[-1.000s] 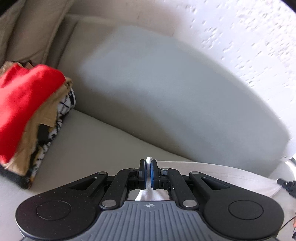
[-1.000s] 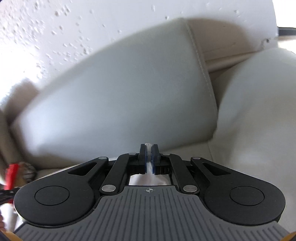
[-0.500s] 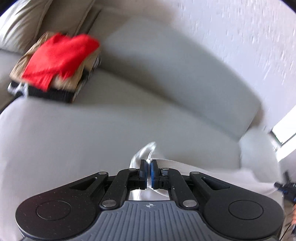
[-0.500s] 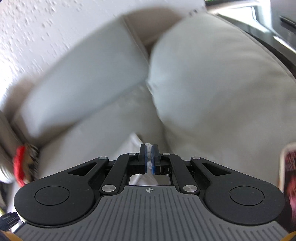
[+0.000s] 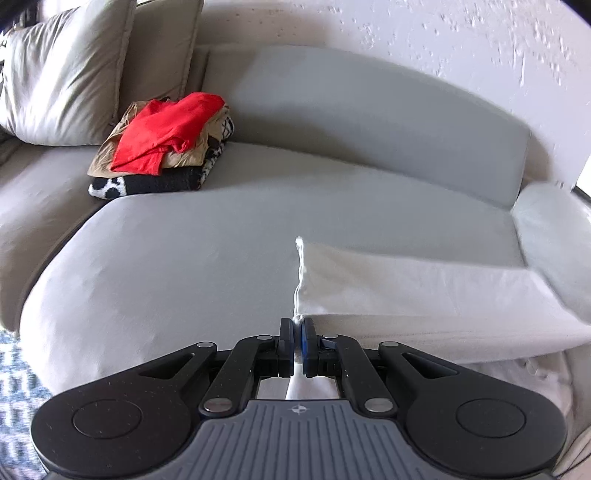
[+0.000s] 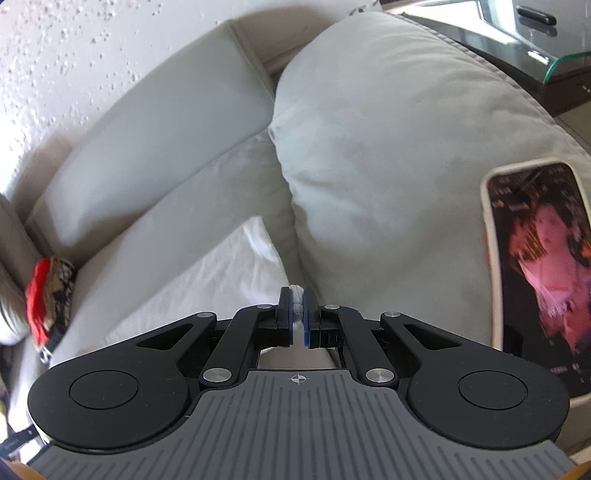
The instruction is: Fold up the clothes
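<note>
A white garment (image 5: 413,291) lies across the grey sofa seat (image 5: 184,251), with a doubled layer near the front edge. My left gripper (image 5: 297,328) is shut on its near left corner. My right gripper (image 6: 297,299) is shut on the garment's other near corner (image 6: 295,290), beside the sofa's padded armrest (image 6: 380,147). The garment also shows in the right wrist view (image 6: 207,280), spread over the seat toward the left.
A stack of folded clothes with a red piece on top (image 5: 166,140) sits at the seat's far left, next to a beige cushion (image 5: 62,70); it shows small in the right wrist view (image 6: 48,295). A phone with a lit screen (image 6: 543,266) rests on the armrest. A glass side table (image 6: 517,33) stands beyond.
Both grippers have come down and back from facing the sofa backrest, bringing the white garment down onto the seat. Both have stayed shut on it.
</note>
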Demonstrator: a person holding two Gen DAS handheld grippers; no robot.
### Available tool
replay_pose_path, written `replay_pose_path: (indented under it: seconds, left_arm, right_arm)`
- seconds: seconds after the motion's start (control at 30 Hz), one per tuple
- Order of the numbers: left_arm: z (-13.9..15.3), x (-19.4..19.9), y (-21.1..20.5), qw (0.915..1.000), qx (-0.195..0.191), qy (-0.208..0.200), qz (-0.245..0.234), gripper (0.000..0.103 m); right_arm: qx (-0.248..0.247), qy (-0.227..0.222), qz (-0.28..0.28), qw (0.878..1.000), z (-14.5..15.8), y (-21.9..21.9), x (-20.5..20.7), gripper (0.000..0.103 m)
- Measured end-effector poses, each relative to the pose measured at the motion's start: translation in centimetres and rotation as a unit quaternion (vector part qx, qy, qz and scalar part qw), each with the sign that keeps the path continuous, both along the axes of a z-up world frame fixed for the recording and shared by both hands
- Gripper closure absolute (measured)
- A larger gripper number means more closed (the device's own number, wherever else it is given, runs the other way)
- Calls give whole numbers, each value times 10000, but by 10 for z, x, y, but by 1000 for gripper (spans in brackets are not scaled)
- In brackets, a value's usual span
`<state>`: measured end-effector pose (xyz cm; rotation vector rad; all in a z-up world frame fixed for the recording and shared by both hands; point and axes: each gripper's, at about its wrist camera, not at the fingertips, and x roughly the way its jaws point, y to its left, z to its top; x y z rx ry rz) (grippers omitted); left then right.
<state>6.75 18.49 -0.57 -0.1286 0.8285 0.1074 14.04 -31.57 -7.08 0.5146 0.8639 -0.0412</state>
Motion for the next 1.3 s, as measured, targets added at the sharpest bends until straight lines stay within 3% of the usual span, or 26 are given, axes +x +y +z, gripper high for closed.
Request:
replay_pose_path:
  seconds: [0.27, 0.4, 0.47, 0.5, 0.57, 0.7, 0.8, 0.87, 0.93, 0.97, 1.03, 1.1, 1.17, 1.3]
  left_arm:
    - [-25, -11, -16, 9980, 367, 515, 54, 100]
    - [-42, -9, -22, 9930, 717, 938, 24, 100]
    - [-51, -8, -25, 9892, 908, 1146, 10, 87]
    - [-51, -9, -28, 9867, 1083, 1213, 19, 84]
    - [-40, -17, -32, 9857, 1285, 1085, 100, 68]
    - [-10, -41, -41, 9890, 1392, 458, 215, 66]
    - [7, -49, -52, 9917, 1262, 21, 251, 65]
    - [11, -43, -61, 9883, 1458, -138, 432, 64]
    - [11, -33, -65, 9790, 1827, -299, 854, 64]
    - [13, -31, -67, 9798, 1785, -407, 803, 73]
    - [16, -26, -72, 9826, 1650, -594, 618, 72]
    - [8, -8, -85, 9950, 861, -302, -400, 70]
    - [-9, 16, -97, 9954, 271, 139, -909, 68]
    - [-40, 51, -117, 9909, 465, 628, -1097, 71]
  right_arm:
    - [-63, 157, -103, 9998, -18, -3, -12, 99]
    - [-129, 382, 7, 9992, -29, 0, -8, 98]
    - [-181, 488, 61, 9986, -33, 2, -8, 93]
    - [-229, 468, 38, 9986, -29, 3, -11, 82]
    - [-340, 364, 19, 9988, -21, 5, -19, 74]
    - [-601, -48, 373, 9975, 6, 20, -34, 57]
    - [-650, 0, 731, 9952, 10, 40, -28, 57]
    - [-642, 32, 819, 9946, 8, 50, -21, 56]
    - [-564, 85, 925, 9941, 4, 59, -12, 56]
    - [-433, 151, 1019, 9937, 1, 63, -5, 56]
    - [-296, 375, 1229, 9913, -6, 72, 10, 56]
    - [-338, 641, 1519, 9857, -13, 85, 29, 56]
    - [-427, 894, 1704, 9804, -17, 91, 37, 56]
    - [-641, 1390, 1996, 9679, -24, 96, 42, 54]
